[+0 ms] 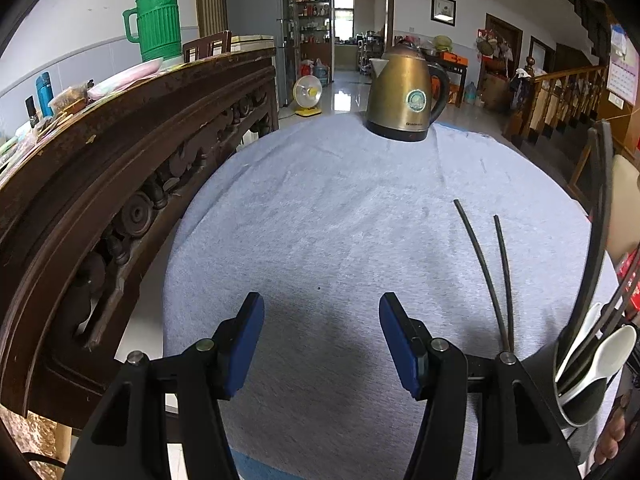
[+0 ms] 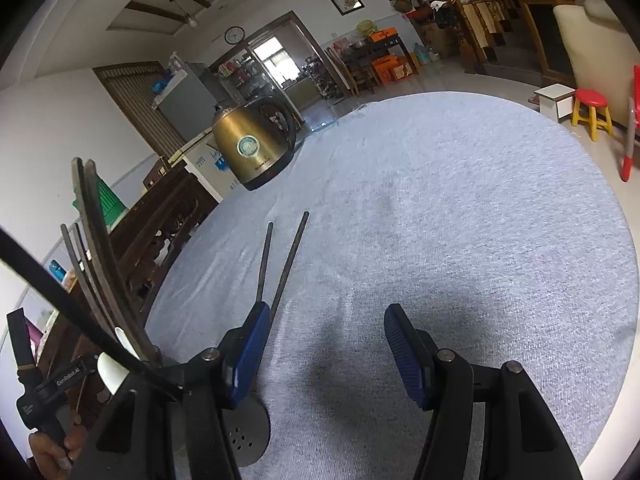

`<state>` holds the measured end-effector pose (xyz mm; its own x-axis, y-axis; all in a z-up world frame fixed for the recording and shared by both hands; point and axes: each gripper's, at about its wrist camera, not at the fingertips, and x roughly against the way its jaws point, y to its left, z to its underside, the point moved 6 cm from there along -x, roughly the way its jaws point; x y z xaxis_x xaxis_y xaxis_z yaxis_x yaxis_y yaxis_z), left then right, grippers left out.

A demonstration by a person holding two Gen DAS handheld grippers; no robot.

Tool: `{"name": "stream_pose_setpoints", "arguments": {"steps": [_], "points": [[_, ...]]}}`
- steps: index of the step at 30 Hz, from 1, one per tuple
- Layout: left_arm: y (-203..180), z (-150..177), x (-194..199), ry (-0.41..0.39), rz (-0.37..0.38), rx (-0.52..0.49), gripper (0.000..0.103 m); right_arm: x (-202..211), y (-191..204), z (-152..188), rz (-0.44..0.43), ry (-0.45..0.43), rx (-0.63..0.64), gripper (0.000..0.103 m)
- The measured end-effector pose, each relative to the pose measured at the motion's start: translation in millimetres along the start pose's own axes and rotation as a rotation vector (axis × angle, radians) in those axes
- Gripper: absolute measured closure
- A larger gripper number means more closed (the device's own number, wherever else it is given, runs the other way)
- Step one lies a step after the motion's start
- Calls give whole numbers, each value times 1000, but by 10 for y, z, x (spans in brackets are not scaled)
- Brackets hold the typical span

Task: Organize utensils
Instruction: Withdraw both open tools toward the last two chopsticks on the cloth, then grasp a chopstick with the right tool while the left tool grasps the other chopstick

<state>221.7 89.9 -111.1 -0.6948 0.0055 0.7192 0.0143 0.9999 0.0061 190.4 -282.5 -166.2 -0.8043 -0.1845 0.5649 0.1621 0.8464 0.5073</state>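
Both the left gripper and right gripper hover with fingers wide and empty over the grey-clothed desk, two dark chopsticks lying right of centre.

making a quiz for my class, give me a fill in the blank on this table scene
1. The two loose chopsticks lie on the grey ____.
2. The kettle at the far end of the table is ____ in colour.
3. Both the left gripper and the right gripper are ____.
4. The utensil holder has ____ spoons in it.

Missing words: cloth; gold; open; white
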Motion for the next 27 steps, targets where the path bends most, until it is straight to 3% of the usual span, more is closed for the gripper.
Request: {"name": "stream_pose_setpoints", "arguments": {"steps": [15,27], "points": [[-95,-172,-324,31,1,-86,42,-362,164,-294,18,68,65,40],[-488,-453,-776,96,84,-193,42,-1195,329,-734,49,222,150,41]]}}
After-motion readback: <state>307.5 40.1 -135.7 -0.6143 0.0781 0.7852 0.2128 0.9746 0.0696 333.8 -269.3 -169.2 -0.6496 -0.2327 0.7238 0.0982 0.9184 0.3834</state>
